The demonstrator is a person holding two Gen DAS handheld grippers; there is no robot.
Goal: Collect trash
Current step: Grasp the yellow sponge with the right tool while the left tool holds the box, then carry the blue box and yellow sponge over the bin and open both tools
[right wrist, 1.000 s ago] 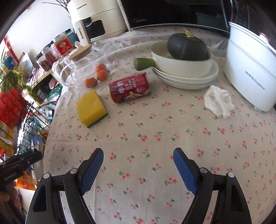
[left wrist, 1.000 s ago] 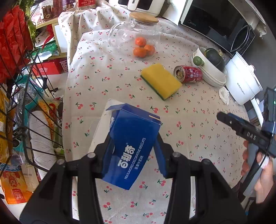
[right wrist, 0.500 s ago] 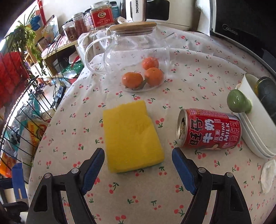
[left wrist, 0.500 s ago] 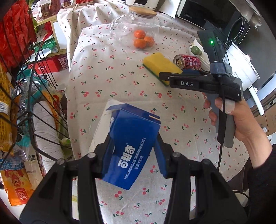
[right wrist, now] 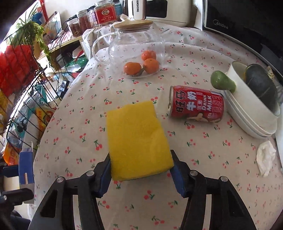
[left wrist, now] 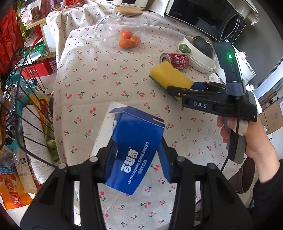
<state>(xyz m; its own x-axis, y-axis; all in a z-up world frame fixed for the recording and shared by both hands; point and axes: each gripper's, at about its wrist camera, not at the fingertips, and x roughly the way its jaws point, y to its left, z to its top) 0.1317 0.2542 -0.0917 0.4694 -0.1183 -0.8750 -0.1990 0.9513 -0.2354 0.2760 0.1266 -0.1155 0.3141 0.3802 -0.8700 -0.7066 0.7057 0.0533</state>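
Observation:
My left gripper (left wrist: 139,157) is shut on an open blue biscuit box (left wrist: 136,152) and holds it above the near edge of the cherry-print tablecloth (left wrist: 99,83). My right gripper (right wrist: 141,169) is closed around the near end of a yellow sponge (right wrist: 138,139); its pads touch both sides. The sponge also shows in the left wrist view (left wrist: 169,77), with the right gripper (left wrist: 184,88) at it. A red milk can (right wrist: 196,104) lies on its side right of the sponge. A crumpled white tissue (right wrist: 265,159) lies at the right.
A glass teapot (right wrist: 136,44) with three tangerines (right wrist: 141,65) stands at the back. Stacked white dishes (right wrist: 254,113) with a dark squash (right wrist: 261,90) sit at the right. A wire rack (left wrist: 16,99) of goods stands left of the table. A microwave (left wrist: 207,16) is behind.
The right gripper has moved forward over the table to the sponge and closed its fingers around it. The left gripper still holds the blue box in the same place.

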